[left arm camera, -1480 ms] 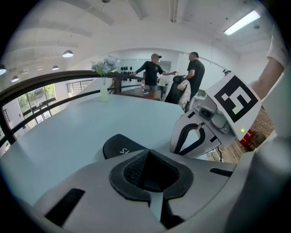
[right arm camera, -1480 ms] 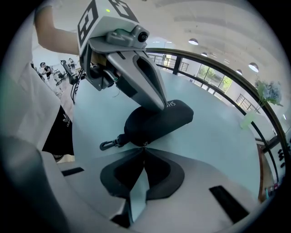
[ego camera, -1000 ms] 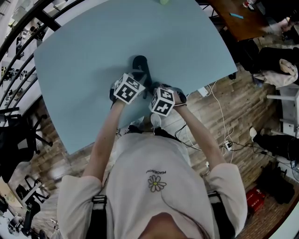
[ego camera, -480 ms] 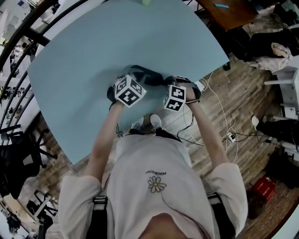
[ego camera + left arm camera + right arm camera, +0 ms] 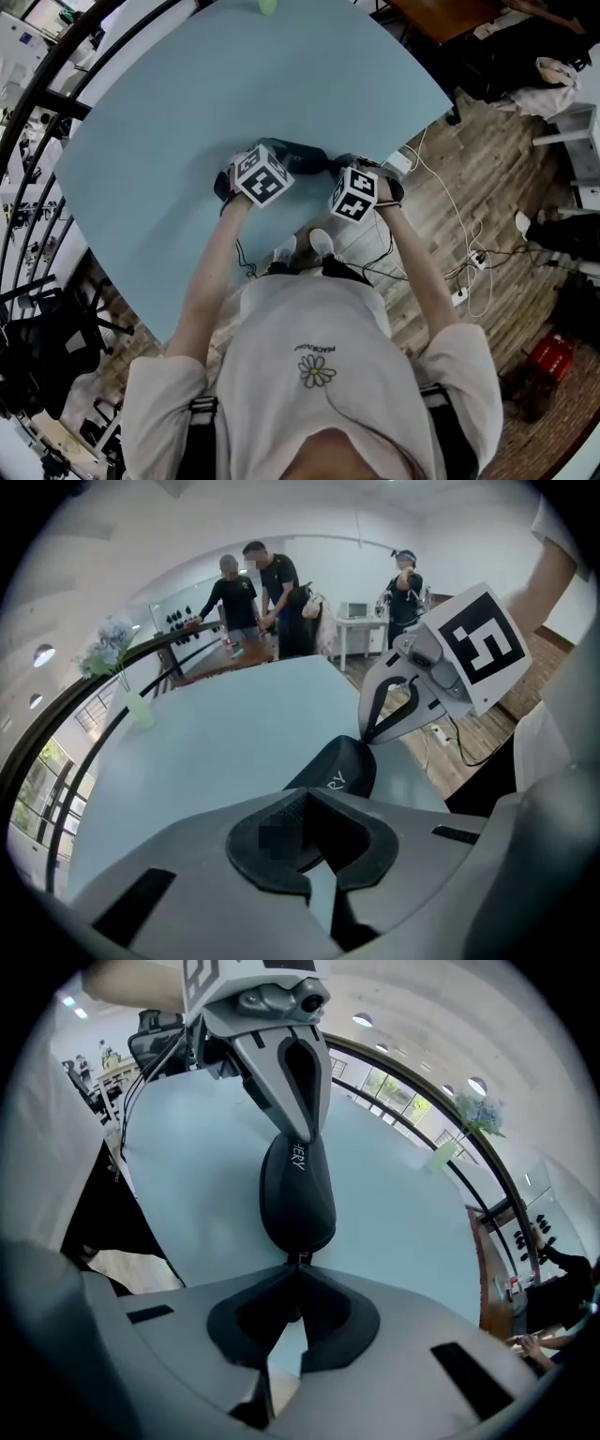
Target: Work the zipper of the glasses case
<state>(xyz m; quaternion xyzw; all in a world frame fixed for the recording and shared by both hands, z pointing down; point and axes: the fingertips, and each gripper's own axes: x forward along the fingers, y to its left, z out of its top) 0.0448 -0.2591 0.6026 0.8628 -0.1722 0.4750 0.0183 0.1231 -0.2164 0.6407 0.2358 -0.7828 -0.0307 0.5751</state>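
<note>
Head view looks down on the person leaning over a pale blue table, both arms reaching to its near edge, where a dark glasses case lies flat on the tabletop. The left gripper has its claw pressed together on 1 end of the case; its own view shows the 2 pads meeting with the case's rim running in between them. The right gripper sits at the opposite end, its claw pinched shut on the small zipper pull that sticks out from the case's rounded tip. Seen from the right gripper view, the case stretches straight away from the jaws, white lettering on its lid. A pale green cup stands well apart near the table's far side
</note>
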